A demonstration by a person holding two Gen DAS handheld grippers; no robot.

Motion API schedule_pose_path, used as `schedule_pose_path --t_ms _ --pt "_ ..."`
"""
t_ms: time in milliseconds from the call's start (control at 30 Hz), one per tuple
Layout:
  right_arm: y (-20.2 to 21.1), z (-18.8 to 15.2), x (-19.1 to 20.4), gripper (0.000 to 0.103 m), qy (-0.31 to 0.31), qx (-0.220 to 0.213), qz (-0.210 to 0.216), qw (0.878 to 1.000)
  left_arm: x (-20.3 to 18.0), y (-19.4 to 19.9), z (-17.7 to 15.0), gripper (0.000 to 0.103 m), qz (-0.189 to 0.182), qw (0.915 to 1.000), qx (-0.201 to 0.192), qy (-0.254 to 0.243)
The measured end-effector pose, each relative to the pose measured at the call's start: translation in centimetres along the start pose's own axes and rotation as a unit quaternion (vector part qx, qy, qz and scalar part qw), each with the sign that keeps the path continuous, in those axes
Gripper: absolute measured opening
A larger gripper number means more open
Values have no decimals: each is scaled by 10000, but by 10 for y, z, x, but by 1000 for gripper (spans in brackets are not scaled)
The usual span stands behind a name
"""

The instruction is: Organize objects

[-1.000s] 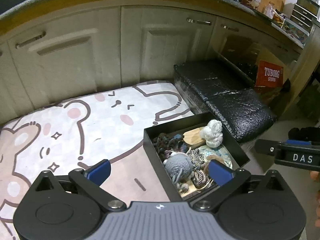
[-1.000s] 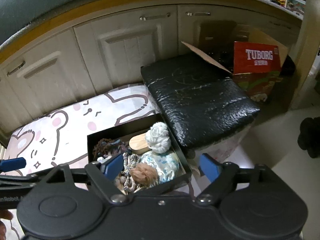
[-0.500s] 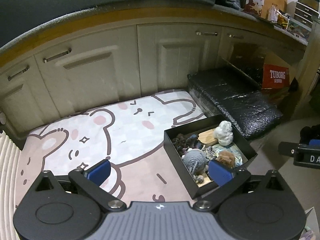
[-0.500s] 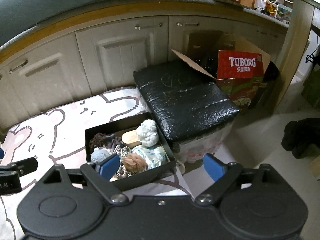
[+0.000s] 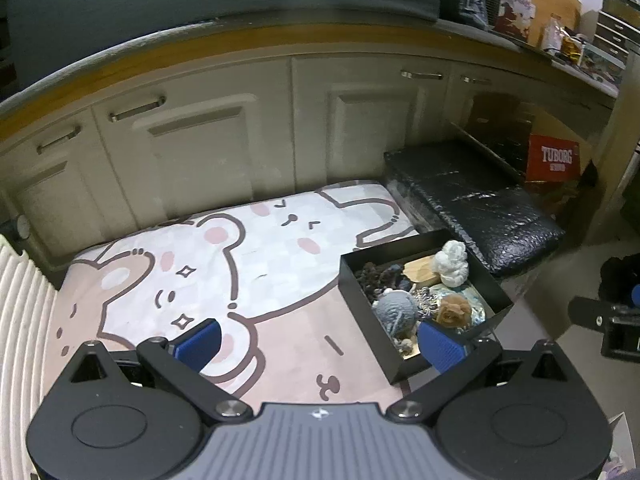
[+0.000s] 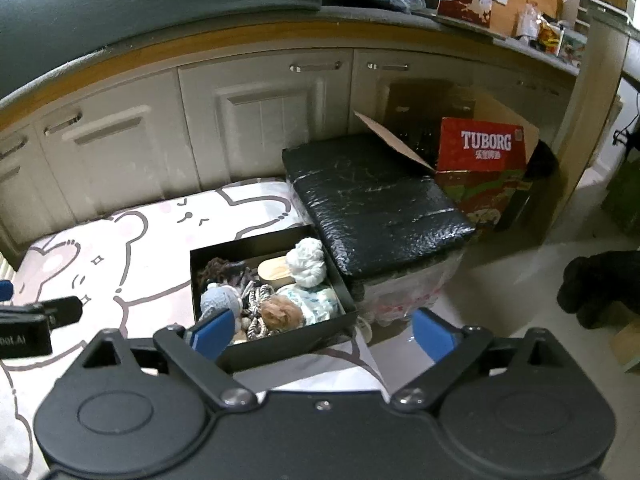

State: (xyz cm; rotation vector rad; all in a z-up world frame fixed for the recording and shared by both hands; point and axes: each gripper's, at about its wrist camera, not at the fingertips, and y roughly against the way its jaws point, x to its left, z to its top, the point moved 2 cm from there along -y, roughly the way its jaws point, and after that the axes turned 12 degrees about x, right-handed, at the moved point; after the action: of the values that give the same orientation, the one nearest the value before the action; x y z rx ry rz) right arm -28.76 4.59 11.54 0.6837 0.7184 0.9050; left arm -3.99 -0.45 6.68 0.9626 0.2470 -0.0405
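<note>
Dim indoor light, glare on the black wrapped block (image 6: 380,208), strong fisheye bending, soft edges.

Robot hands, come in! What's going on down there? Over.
Left gripper open, empty. Right gripper just opened wider, empty. Black box of yarn toys on mat. Nothing blocking.

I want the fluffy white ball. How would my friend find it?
Find the cartoon bear mat and the open black box at its edge. The knobbly white yarn ball sits in the far corner, beside the black wrapped block; the only pure white thing there.
</note>
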Motion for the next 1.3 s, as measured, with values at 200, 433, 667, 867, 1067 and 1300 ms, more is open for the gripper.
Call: schedule_pose_path --t_ms 200,433,667,867,1067,1300 --pt "6 -7 5 100 -4 -11 37 10000 5 6 -3 103 78 10000 33 40" --pt "13 -11 12 103 154 -291 -94 9994 9 8 -5 103 229 9997 -17 14" --pt "5 -8 17 103 253 -139 -171 9994 10 1 -4 103 147 9998 95 -66" --pt "1 -7 20 103 248 -91 -236 9994 11 -1 -4 103 170 9997 142 -79" --pt "-2 -7 18 103 146 -52 -227 9996 15 -4 -3 103 167 9996 209 -59" --pt "-1 -7 19 103 154 -61 -236 9996 16 -4 -4 103 166 9996 225 -40"
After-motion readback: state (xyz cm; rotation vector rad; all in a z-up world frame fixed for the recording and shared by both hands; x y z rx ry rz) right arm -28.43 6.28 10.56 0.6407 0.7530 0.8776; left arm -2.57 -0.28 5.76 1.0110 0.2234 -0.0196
